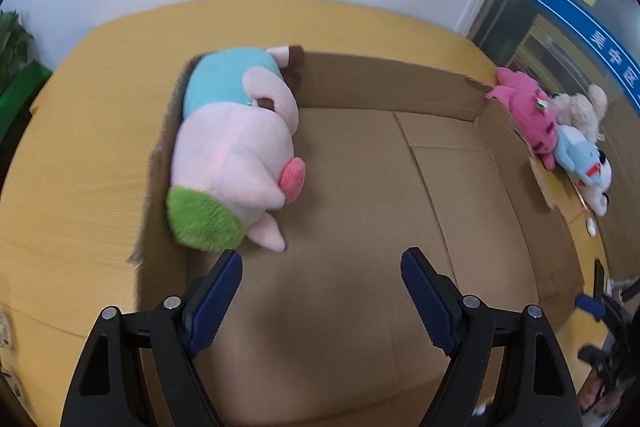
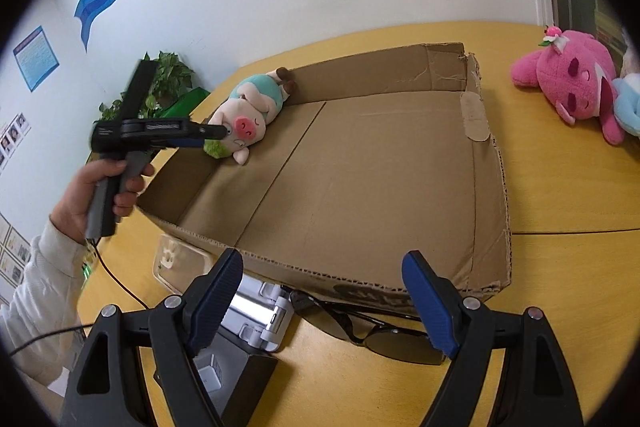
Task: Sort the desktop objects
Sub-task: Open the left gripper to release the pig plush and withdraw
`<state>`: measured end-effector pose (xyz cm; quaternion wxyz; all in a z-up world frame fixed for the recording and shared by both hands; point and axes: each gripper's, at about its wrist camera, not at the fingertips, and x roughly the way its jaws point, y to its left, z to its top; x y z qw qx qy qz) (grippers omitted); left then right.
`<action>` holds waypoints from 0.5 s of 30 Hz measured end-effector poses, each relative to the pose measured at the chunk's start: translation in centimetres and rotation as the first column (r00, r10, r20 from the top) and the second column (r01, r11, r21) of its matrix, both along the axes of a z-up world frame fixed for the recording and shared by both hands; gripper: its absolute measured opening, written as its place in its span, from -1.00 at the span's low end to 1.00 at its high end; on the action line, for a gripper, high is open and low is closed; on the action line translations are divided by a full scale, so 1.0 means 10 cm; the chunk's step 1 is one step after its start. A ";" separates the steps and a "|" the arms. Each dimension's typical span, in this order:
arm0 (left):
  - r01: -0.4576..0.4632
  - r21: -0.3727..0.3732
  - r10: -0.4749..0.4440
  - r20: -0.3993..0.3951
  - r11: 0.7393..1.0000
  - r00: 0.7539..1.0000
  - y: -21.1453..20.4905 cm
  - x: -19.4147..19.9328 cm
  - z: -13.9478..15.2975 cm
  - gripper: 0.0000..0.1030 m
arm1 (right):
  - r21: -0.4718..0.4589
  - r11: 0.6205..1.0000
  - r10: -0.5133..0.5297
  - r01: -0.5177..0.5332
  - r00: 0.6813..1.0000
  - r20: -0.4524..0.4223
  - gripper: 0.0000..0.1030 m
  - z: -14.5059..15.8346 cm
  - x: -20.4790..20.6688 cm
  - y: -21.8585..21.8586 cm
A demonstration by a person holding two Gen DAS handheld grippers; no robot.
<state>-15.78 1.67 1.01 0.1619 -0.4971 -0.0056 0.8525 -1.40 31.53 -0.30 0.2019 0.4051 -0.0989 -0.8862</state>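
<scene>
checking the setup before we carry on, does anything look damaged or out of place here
The cardboard box is worn: its far right corner is torn and its front edge is ragged. The pig plush lies on its side in the far left corner. Sunglasses lie on the table against the front wall of the box.

Counts, both views together:

- Cardboard box (image 2: pixel 360 167): one, open-topped.
- Plush toys: four. One pig plush (image 1: pixel 236 151) inside box; three outside on table: pink plush (image 2: pixel 572 83), cream plush (image 1: pixel 580 109), blue-and-white plush (image 1: pixel 588 163).
- Sunglasses (image 2: pixel 372 327): one pair.
- Clear plastic case (image 2: pixel 180 263): one.
- White stand-like gadget (image 2: pixel 260 315): one; kind unclear.
- Dark block (image 2: pixel 228 379) under it: one; kind unclear.
- Potted plant (image 2: pixel 168 83): one.
- Table (image 2: pixel 560 287): one.
</scene>
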 end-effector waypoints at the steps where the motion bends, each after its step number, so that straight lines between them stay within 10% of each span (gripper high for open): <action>1: 0.010 -0.009 -0.010 -0.008 1.000 1.000 -0.05 0.11 0.03 0.59 | 0.006 1.000 0.004 -0.004 1.000 -0.003 0.59 -0.01 0.02 -0.01; 15: -0.007 -0.053 0.011 0.080 0.999 0.997 -0.38 0.71 -0.30 0.59 | 0.114 0.993 -0.009 0.010 1.000 -0.010 0.59 -0.11 -0.08 -0.17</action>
